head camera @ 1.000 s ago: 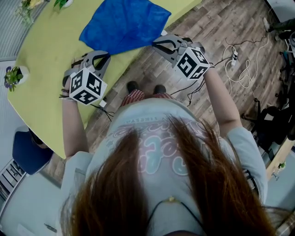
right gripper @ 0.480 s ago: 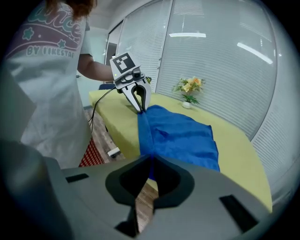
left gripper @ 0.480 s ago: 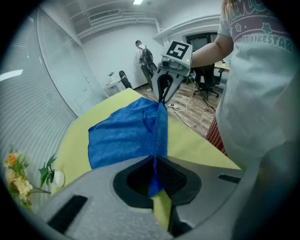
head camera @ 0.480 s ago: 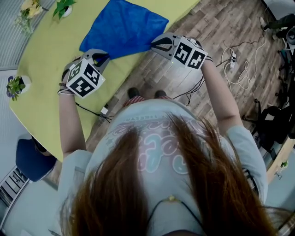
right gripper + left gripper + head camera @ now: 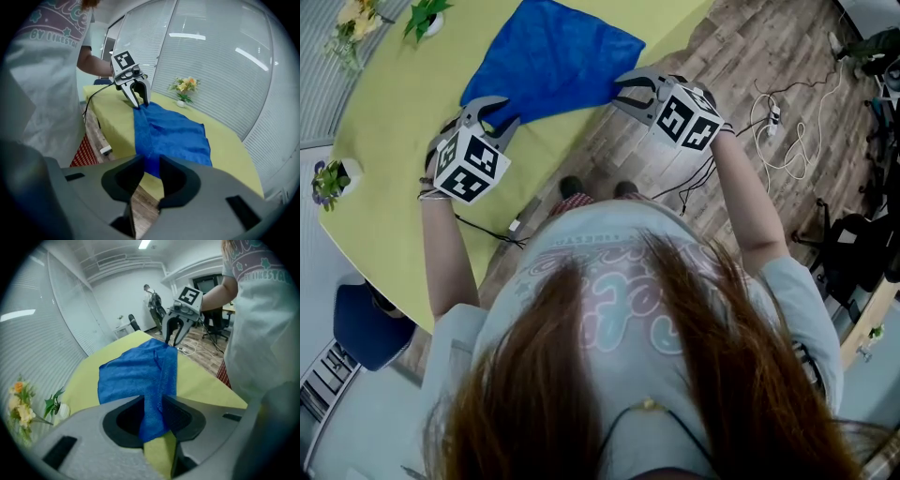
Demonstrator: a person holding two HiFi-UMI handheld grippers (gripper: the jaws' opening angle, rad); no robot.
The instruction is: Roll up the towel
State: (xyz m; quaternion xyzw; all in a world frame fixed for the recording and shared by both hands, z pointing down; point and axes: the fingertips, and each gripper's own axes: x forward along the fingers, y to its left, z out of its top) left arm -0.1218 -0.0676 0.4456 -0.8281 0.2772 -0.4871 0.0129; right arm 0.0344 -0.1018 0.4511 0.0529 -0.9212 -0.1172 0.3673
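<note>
A: Where's the towel (image 5: 551, 54)?
B: Flat on the yellow tabletop (image 5: 398, 122), by the side nearest the person; its near edge is turned over in a narrow fold running along that side.
A: And the left gripper (image 5: 153, 400)?
B: At one end of the fold; its fingers have just been opening and stand slightly spread, the blue cloth lying between them, not pinched.
A: The right gripper (image 5: 151, 158)?
B: At the other end, by the tabletop's rim; its fingers have just been opening too, a little apart, the towel's corner in the gap, loose.
</note>
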